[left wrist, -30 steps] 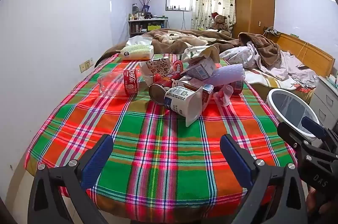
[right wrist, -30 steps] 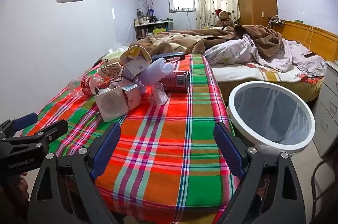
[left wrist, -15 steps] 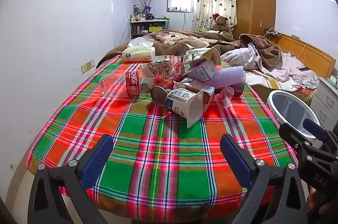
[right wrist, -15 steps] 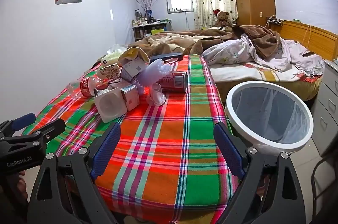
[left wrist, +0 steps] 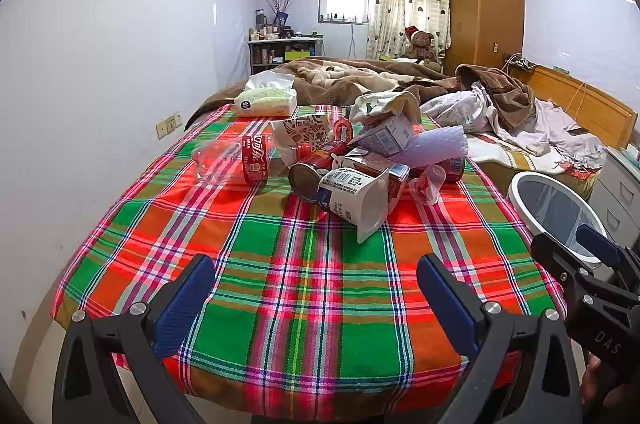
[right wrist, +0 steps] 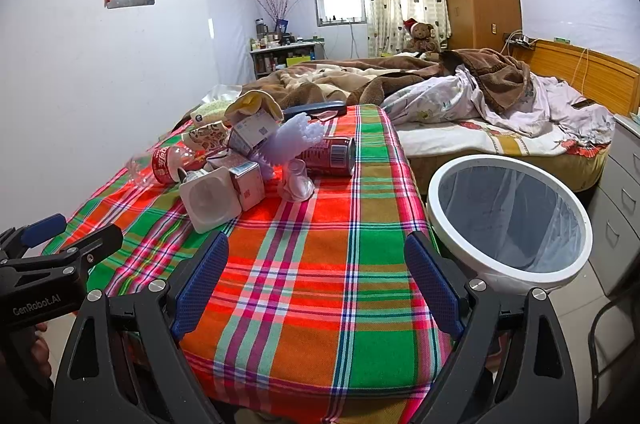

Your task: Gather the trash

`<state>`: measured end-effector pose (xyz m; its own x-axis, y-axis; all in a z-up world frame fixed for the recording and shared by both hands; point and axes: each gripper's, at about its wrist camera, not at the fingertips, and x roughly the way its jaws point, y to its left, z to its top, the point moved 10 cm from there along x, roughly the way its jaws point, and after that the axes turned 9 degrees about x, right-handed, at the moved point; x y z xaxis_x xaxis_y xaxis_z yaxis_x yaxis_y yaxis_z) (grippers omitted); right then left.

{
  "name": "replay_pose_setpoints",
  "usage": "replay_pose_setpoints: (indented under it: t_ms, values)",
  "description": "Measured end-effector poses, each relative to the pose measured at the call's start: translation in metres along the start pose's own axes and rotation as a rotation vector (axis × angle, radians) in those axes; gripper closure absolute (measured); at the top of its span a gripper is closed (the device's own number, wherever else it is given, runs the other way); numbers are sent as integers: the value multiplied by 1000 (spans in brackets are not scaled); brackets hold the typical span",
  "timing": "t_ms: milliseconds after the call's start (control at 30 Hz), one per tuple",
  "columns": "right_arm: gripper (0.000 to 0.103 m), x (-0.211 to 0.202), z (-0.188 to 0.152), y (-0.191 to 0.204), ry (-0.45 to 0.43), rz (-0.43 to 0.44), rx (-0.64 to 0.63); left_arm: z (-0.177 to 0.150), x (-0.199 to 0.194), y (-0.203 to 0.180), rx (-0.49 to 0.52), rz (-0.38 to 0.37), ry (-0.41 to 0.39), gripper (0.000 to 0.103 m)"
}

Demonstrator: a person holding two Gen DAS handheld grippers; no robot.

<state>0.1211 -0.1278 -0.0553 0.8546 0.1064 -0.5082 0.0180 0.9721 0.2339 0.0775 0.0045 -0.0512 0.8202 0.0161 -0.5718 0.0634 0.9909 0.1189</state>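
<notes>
Evidently no pickup had begun: my left hand-held gripper [left wrist: 312, 288] and my right hand-held gripper [right wrist: 316, 268] both stood released and empty, jaws wide, over the near edge of the desk [left wrist: 304, 304] with its plaid cloth. All the trash lay in one heap well ahead of the left hand-held gripper and ahead-left of the right one. Nearest in the heap was a white yogurt cup [left wrist: 354, 198] on its side, touching a tipped can [left wrist: 306, 174]; left of these lay a clear cola bottle [left wrist: 236, 160] with a red label. The white-rimmed bin [right wrist: 508, 220], apparently empty, stood just right of the right hand-held gripper, beside the desk.

Judgement: approach step. The next move calls for reaching forward to the yogurt cup and clenching across its thin wall.

Legible writing: white script on the bottle label, unreadable; "GenRobot.AI" and "DAS" on the gripper bodies.
</notes>
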Motion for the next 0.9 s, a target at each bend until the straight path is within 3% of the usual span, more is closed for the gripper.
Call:
replay_pose_setpoints:
  t_ms: [900]
  values:
    - [12, -3, 3, 0, -9, 0, -6, 1, -4, 3, -6, 3, -7, 1]
